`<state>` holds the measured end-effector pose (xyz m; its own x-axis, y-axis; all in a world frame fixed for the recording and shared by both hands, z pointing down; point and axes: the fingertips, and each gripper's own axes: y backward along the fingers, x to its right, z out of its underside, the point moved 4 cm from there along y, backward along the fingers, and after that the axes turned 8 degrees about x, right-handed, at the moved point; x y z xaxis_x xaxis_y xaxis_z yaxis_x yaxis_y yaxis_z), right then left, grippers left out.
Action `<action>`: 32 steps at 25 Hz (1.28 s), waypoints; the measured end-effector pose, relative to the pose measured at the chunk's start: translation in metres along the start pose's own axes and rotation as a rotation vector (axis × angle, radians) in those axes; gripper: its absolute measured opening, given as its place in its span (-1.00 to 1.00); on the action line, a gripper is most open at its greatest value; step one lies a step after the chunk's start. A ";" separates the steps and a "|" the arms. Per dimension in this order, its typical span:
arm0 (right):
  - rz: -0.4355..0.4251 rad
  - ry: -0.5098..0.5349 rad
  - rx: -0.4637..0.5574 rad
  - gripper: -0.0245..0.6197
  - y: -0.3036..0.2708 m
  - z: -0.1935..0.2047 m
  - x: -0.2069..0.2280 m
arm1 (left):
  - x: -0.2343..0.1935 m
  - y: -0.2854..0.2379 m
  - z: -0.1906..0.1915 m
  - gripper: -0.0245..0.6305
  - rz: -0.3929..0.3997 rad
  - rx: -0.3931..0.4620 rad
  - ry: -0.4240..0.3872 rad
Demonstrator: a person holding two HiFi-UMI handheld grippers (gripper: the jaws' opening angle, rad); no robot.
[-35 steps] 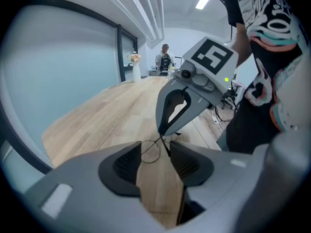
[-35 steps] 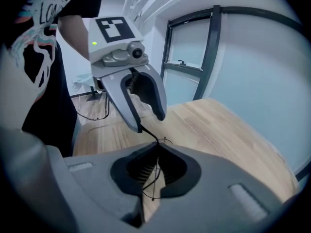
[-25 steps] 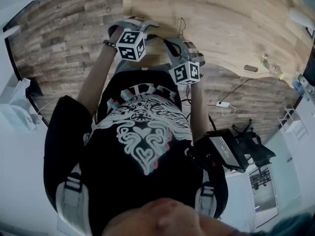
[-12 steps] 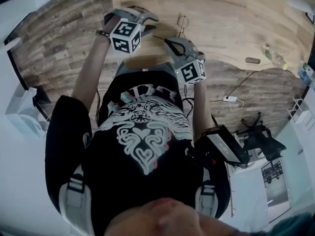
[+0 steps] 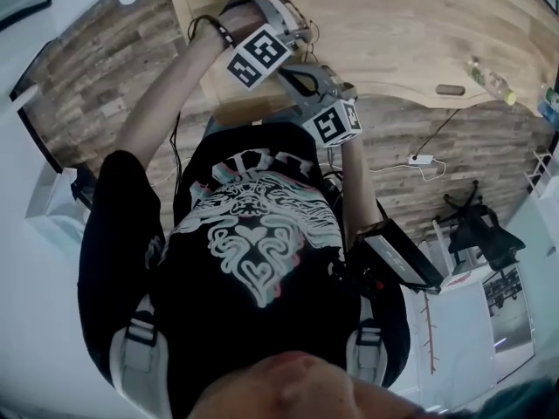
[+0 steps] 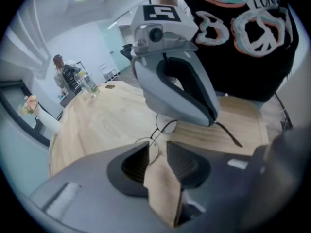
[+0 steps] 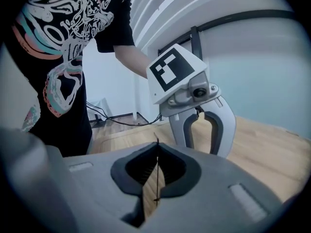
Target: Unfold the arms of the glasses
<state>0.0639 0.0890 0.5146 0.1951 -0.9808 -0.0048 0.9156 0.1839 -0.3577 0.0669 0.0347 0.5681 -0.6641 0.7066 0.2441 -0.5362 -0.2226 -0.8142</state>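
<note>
**A:** Are there any containers here, and is anything in them?

**B:** Two, both at the far end of the wooden table [image 6: 107,115], well away from the work. From the left claw's camera, a clear bottle [image 6: 89,85] stands upright at about eleven o'clock. I cannot tell what is inside it. At about nine o'clock there is what looks like a white vase [image 6: 47,122] with a pale peach flower [image 6: 29,103] in it.

**A:** Where are the glasses?

**B:** The glasses [image 6: 155,135] have a thin wire frame and sit over the table near its front edge, straight ahead of the person. They are at twelve o'clock from the left claw [image 6: 158,145]. One round lens sits right at the claw's tips, with its rim in the gap between them. The other lens is just beyond, at about one o'clock.

**A:** Is that claw gripping the lens?

**B:** Not yet. Its jaws are closing, but there is a gap and the pads are not pressing on the rim.

**A:** And the right claw?

**B:** The right claw [image 7: 157,147] is clamped nearly together on one thin dark arm of the glasses [image 7: 157,178], which runs straight down between its pads. The two claws face each other, close together.
</note>
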 end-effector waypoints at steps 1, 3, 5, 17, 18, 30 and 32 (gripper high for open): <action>-0.001 -0.004 0.006 -0.90 0.000 0.000 0.000 | -0.001 -0.001 -0.002 -0.61 0.007 0.000 -0.025; -0.003 -0.015 0.018 -0.90 -0.001 0.000 -0.001 | 0.000 -0.005 -0.004 -0.61 0.025 -0.002 -0.069; -0.006 -0.021 0.026 -0.90 -0.002 0.002 -0.002 | 0.002 -0.011 -0.008 -0.61 0.045 -0.002 -0.103; 0.030 -0.040 0.054 -0.90 0.011 0.000 0.003 | -0.001 -0.027 -0.020 -0.82 0.089 -0.073 -0.241; 0.038 -0.045 0.052 -0.90 0.013 0.001 0.004 | -0.001 -0.028 -0.020 -0.83 0.096 -0.078 -0.236; 0.352 -0.274 0.179 -0.90 0.054 0.019 0.022 | 0.028 -0.006 -0.011 -0.95 0.043 0.016 0.148; 0.365 -0.303 0.191 -0.90 0.055 0.020 0.020 | 0.031 0.002 -0.013 -0.95 -0.002 0.067 0.256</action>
<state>0.1249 0.0811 0.5136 0.5818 -0.7925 0.1831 0.8109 0.5477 -0.2059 0.0518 0.0651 0.5674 -0.5141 0.8521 0.0980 -0.5763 -0.2586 -0.7752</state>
